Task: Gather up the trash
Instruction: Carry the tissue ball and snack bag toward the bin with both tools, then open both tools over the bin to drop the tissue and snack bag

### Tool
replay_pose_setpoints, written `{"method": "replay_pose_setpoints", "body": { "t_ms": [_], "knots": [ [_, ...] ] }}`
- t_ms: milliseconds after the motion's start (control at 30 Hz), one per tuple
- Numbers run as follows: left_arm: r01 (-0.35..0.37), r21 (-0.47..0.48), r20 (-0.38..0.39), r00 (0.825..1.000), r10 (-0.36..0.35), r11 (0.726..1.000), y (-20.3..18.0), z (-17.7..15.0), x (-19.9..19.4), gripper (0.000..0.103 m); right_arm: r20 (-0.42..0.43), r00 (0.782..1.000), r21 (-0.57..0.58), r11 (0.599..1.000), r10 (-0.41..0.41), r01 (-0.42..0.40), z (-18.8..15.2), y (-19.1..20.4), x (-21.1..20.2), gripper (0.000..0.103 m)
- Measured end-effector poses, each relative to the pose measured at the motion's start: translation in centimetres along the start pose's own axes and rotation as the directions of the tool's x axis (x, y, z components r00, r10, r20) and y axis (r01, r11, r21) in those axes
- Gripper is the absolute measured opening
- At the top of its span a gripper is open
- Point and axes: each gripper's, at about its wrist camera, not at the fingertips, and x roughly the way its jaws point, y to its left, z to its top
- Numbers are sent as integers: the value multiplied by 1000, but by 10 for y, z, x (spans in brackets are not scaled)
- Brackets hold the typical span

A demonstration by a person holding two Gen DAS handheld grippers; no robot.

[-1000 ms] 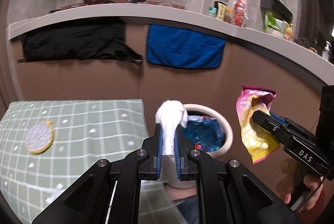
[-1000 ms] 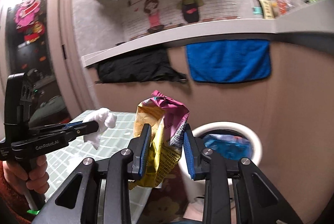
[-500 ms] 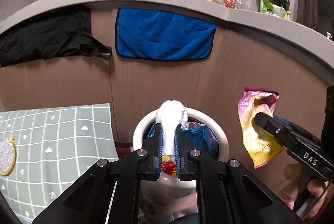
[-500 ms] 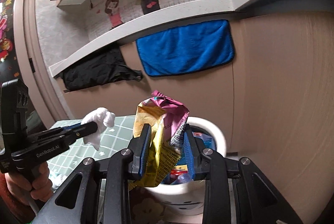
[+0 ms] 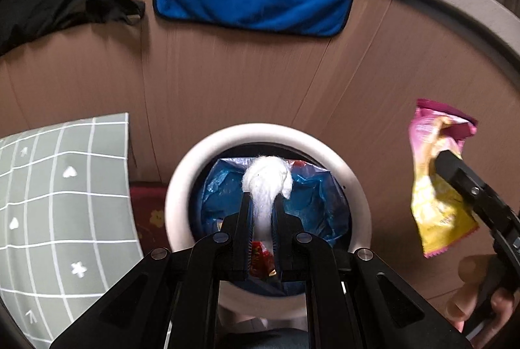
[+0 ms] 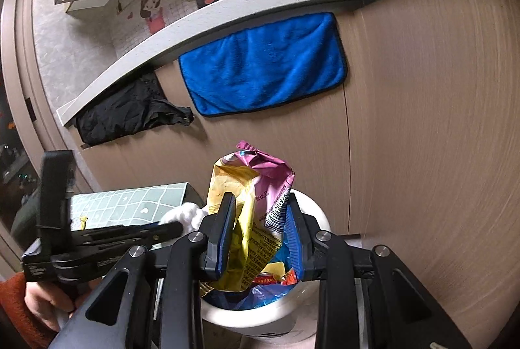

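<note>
**Both grippers hold trash over the bin**

Lower centre, the left gripper [image 5: 263,212] pinches a white tissue wad [image 5: 267,180] above the white bin [image 5: 182,183]. The right gripper [image 6: 260,232] clamps a snack wrapper [image 6: 250,186]. Best to release only once centred over the opening.

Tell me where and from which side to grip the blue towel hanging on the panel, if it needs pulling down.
Pinch the blue towel at its free lower right corner, coming from below. It hangs flat against the wood panel, so only the loose bottom edge offers the fingers something to close on.

snack bag [image 6: 256,202] barcode, digits unclear
</note>
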Motion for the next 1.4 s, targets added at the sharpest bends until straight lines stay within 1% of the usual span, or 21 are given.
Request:
{"method": "replay_pose_setpoints", "body": {
  "t_ms": [100,233,333,400,467,500,600,767,800,867,900,933,967,1167,1300,1400],
  "knots": [
    [11,-5,-14,1000,-11,1000,-2,2,15,11,-9,1000,19,1000,0,1,-2,-7,5,28],
    [44,-54,-29,999,-46,998,3,3,29,13,-29,1000,29,1000,5,-4,-5,-11,14,28],
    [54,-77,-30,998,-57,996,8,3,33,23,-53,999,35,999,11,-9,-10,-12,25,28],
    [65,-97,-27,997,-68,993,12,4,32,34,-74,997,47,999,27,-24,-13,-13,33,28],
    [82,-115,-15,996,-84,990,17,5,28,40,-92,995,50,998,37,-33,-15,-12,43,28],
    [81,-119,-8,997,-82,990,17,6,27,40,-101,994,49,998,39,-35,-16,-11,48,28],
    [66,-122,25,998,-63,990,20,11,18,41,-125,991,43,998,50,-45,-19,-9,63,28],
    [50,-135,56,997,-43,990,24,18,8,41,-166,985,30,998,51,-47,-22,-6,87,28],
    [45,-134,67,997,-36,990,25,19,5,41,-169,984,27,998,54,-50,-23,-5,91,29],
    [34,-124,81,996,-24,992,26,19,-1,41,-159,985,32,998,65,-60,-25,-5,93,36],
    [27,-116,87,996,-17,993,26,19,-4,41,-153,986,35,998,63,-59,-26,-5,92,41],
    [20,-111,91,996,-10,994,27,19,-6,41,-143,988,38,998,57,-52,-26,-5,91,54],
    [14,-109,98,995,-3,994,27,19,-10,41,-131,990,40,998,51,-46,-26,-5,89,60],
    [0,-125,111,994,14,992,34,13,-29,41,-111,994,20,1000,13,-11,-24,-3,72,60],
    [-40,-120,133,990,55,992,38,5,-51,41,-93,996,11,1000,5,-4,-21,5,56,60],
    [-70,-112,161,983,88,991,44,-4,-78,41,-74,997,-5,1000,-4,4,-20,17,40,60]
  ]
}}
